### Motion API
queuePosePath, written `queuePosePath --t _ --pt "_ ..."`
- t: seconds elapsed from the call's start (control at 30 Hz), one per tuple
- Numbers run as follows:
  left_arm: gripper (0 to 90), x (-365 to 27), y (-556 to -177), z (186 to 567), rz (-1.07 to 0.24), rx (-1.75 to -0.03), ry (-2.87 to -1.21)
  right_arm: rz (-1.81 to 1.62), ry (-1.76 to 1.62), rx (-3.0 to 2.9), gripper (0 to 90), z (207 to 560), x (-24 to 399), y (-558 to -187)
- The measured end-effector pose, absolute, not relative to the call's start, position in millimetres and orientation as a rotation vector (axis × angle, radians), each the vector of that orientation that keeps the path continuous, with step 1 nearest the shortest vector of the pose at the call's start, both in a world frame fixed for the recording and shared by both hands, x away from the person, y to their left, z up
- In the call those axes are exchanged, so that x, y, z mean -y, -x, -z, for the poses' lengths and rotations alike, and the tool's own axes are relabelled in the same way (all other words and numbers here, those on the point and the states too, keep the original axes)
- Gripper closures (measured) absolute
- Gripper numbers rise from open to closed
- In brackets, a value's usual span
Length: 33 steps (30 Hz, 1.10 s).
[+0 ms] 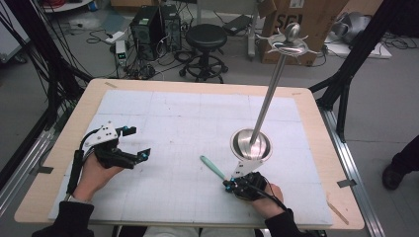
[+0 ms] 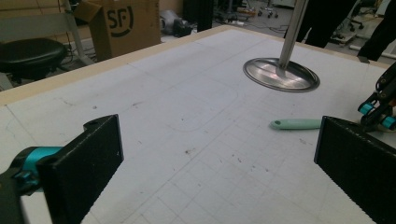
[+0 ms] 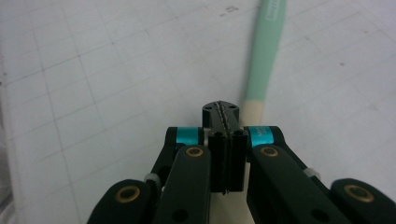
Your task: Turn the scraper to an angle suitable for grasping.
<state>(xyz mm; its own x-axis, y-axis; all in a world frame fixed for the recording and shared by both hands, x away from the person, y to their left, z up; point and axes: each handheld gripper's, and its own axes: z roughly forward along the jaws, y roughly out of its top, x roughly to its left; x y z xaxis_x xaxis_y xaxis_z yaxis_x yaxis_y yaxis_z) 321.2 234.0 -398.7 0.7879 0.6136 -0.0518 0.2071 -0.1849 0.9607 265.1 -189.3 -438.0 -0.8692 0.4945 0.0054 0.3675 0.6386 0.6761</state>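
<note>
Nearest me, at the desk's (image 1: 64,148) front edge right of centre, my right gripper (image 1: 236,183) sits low over the white gridded mat (image 1: 173,118). In the right gripper view its jaws are pressed together with no gap showing. A mint-green handled tool (image 1: 212,167), perhaps a spatula or brush, emerges from just behind the jaw tips and lies on the mat, pointing away toward the desk's middle. Its cream-coloured near end disappears behind the gripper, so I cannot tell for sure whether the jaws pinch it or only rest over it. My judgement is that the low, end-on approach is meant to take the tool by its end so the long handle stays free.

At the front left of the desk, my left gripper (image 1: 132,144) is held above the mat with its jaws wide apart and nothing between them. It points across toward the tool, which I take as waiting to help.

Just beyond the right gripper stands a shiny round metal base (image 1: 251,145) with a tall pole (image 1: 269,96) rising from it, topped by a ring of hooks (image 1: 289,45). It looks like a hanging stand, probably where the tool belongs.

Past the desk's far edge are a black stool (image 1: 206,37), computer towers (image 1: 155,24) and a cardboard box (image 1: 301,22), partly cut off. The tool's working head is hidden.
</note>
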Motion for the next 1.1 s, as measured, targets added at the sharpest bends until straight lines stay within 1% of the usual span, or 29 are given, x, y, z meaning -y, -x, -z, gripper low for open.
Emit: queuePosePath --t 0.5,0.77,0.83,1.0,1.07,1.1 --pt "1.7 -233.7 -321.5 399.0 -0.415 -0.639 -1.758 -1.022 -0.796 -2.595 90.0 439.2 217.8 -277.7" --pt "1.7 -233.1 -321.7 399.5 -0.413 -0.639 -1.759 -1.034 -0.817 -2.579 90.0 439.6 224.9 -281.2" --pt "1.7 -233.1 -321.9 399.7 -0.414 -0.64 -1.759 -1.09 -0.822 -2.579 90.0 436.9 228.4 -281.7" --pt "1.7 -233.7 -322.4 399.4 -0.407 -0.635 -1.754 -1.255 -0.822 -2.504 89.6 417.2 242.3 -282.1" --pt "1.7 -234.4 -322.8 399.5 -0.404 -0.636 -1.752 -1.278 -0.818 -2.484 84.4 411.8 245.6 -283.0" --pt "1.7 -234.7 -322.9 399.6 -0.401 -0.638 -1.751 -1.288 -0.814 -2.475 80.1 409.8 247.2 -283.8"
